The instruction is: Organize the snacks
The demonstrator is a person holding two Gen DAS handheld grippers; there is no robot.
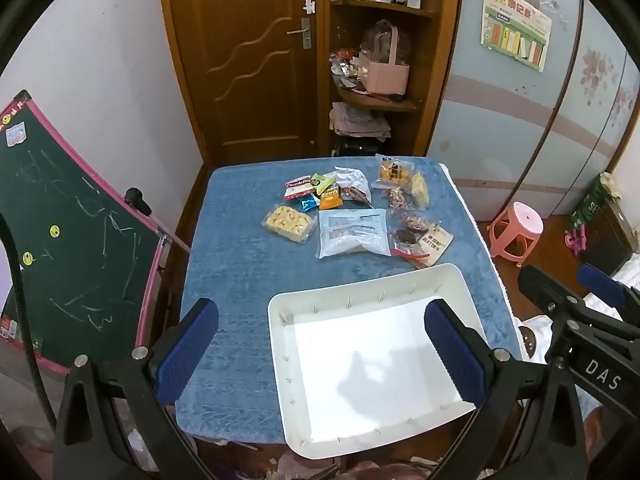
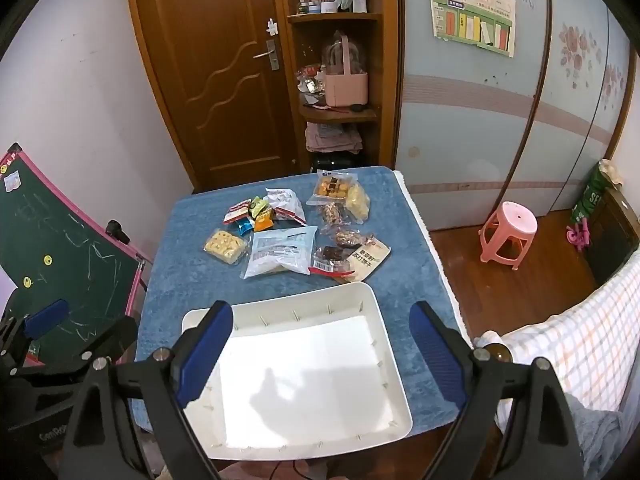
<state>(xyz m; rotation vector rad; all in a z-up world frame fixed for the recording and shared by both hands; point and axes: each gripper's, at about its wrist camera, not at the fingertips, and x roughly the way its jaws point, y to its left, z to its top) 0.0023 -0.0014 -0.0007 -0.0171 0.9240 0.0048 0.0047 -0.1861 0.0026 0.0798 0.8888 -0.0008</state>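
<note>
Several snack packets lie in a loose pile on the far half of the blue-covered table (image 1: 240,272). A large white pouch (image 1: 354,236) is nearest, with a clear tray of yellow biscuits (image 1: 288,223) to its left and a tan cracker bag (image 1: 436,245) to its right. An empty white bin (image 1: 280,312) sits on the near edge; it also shows in the right wrist view (image 2: 394,356). My left gripper (image 1: 322,324) is open and empty, high over the bin's left part. My right gripper (image 2: 322,328) is open and empty, high over the bin.
A green chalkboard easel (image 1: 72,240) leans at the table's left. A pink stool (image 2: 508,234) stands on the floor to the right. A checked cloth (image 2: 572,340) covers furniture at near right. A wooden door and a cluttered shelf are behind the table.
</note>
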